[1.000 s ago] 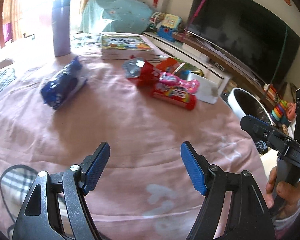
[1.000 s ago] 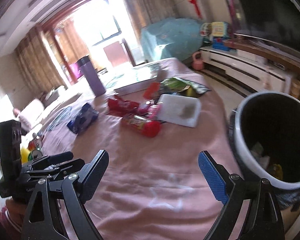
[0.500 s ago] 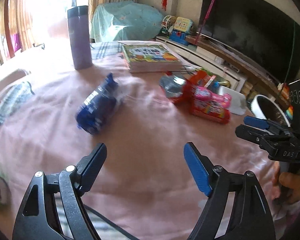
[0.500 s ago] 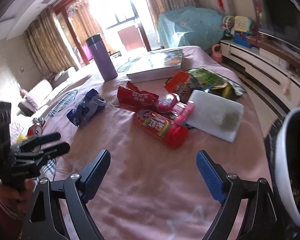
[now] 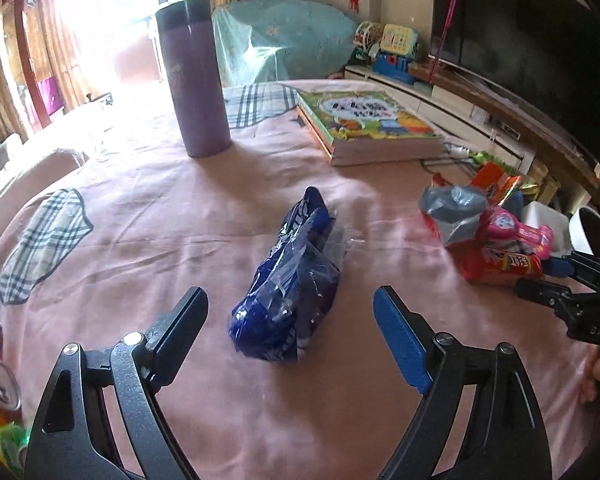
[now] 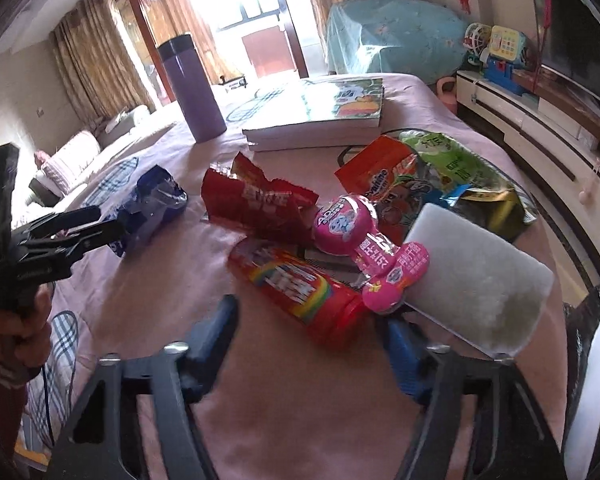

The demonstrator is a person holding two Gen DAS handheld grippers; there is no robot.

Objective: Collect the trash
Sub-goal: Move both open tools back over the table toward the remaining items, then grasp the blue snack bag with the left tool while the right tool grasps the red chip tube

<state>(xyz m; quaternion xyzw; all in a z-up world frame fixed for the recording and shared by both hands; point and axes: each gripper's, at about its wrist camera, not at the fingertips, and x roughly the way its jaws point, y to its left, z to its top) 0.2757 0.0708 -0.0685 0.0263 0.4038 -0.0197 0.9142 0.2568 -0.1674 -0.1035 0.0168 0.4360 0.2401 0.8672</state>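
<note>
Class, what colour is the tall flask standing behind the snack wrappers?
Purple with a dark lid; the flask shows best in the left wrist view.

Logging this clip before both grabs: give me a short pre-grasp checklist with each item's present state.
1. Left gripper lined up on the blue wrapper: ok; jaws opening, wrapper just ahead, untouched.
2. Right gripper lined up on the red candy tube: ok; jaws closing, tube end between them.
3. Tube already pinched: cannot tell.
4. Pink candy pack clear of the tube: not ok, it overlaps it.
5. Trash bin near: ok, beside the table edge.
</note>
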